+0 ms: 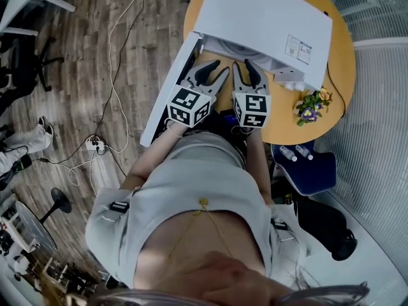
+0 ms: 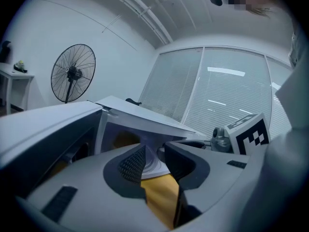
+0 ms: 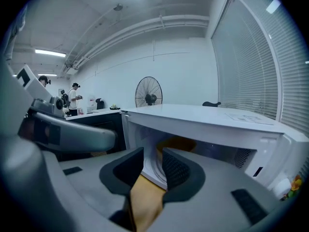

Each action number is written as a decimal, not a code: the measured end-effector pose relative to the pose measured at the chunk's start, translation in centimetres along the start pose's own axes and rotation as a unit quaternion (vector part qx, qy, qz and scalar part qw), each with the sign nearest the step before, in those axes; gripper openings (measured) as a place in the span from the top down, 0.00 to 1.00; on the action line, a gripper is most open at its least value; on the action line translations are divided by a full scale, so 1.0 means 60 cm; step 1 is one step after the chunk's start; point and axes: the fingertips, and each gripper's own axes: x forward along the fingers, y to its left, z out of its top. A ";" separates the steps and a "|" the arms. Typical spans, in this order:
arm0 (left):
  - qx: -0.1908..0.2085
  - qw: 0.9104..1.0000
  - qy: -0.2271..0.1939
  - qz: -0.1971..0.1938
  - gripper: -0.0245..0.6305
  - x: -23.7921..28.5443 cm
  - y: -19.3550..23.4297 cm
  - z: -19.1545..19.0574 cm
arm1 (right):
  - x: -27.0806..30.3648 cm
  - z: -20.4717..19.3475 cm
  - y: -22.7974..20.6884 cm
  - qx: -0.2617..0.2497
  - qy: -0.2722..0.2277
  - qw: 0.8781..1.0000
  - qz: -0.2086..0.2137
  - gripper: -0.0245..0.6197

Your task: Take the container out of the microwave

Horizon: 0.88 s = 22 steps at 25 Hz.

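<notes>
A white microwave (image 1: pixel 268 18) stands on a round yellow table (image 1: pixel 338 56) with its door (image 1: pixel 167 88) swung open to the left. Inside the cavity lies a white round-rimmed thing (image 3: pixel 153 170), also seen in the left gripper view (image 2: pixel 154 164); I cannot tell whether it is the container or the turntable. My left gripper (image 1: pixel 220 67) (image 2: pixel 153 151) and right gripper (image 1: pixel 242 65) (image 3: pixel 152 153) sit side by side at the mouth of the cavity, pointing in. Both are open, with only the tabletop and that white rim showing through the gaps. Neither touches anything.
A small bunch of flowers (image 1: pixel 311 105) stands on the table to the right of the microwave. Two bottles (image 1: pixel 298 152) lie on a blue seat below it. Cables and a power strip (image 1: pixel 95 144) cross the wooden floor. A standing fan (image 2: pixel 73 73) and blinds are behind.
</notes>
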 end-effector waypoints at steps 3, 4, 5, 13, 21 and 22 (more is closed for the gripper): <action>-0.003 1.000 0.003 0.003 0.77 0.002 0.002 -0.004 | 0.015 -0.007 0.000 -0.010 0.006 1.000 0.007 0.76; -0.004 1.000 0.004 0.003 0.77 0.002 0.002 -0.005 | 0.021 -0.009 -0.001 -0.013 0.008 1.000 0.009 0.76; -0.005 1.000 0.006 0.004 0.77 0.003 0.003 -0.006 | 0.028 -0.010 -0.001 -0.018 0.010 1.000 0.012 0.76; -0.011 1.000 0.013 0.017 0.77 -0.001 0.012 -0.017 | 0.079 -0.020 -0.016 -0.074 0.029 0.997 0.013 0.76; -0.024 0.999 0.021 0.036 0.77 -0.009 0.031 -0.032 | 0.126 -0.043 -0.025 -0.144 0.055 0.988 0.009 0.76; -0.025 0.999 0.022 0.038 0.77 -0.010 0.033 -0.035 | 0.130 -0.045 -0.027 -0.152 0.058 0.987 0.009 0.76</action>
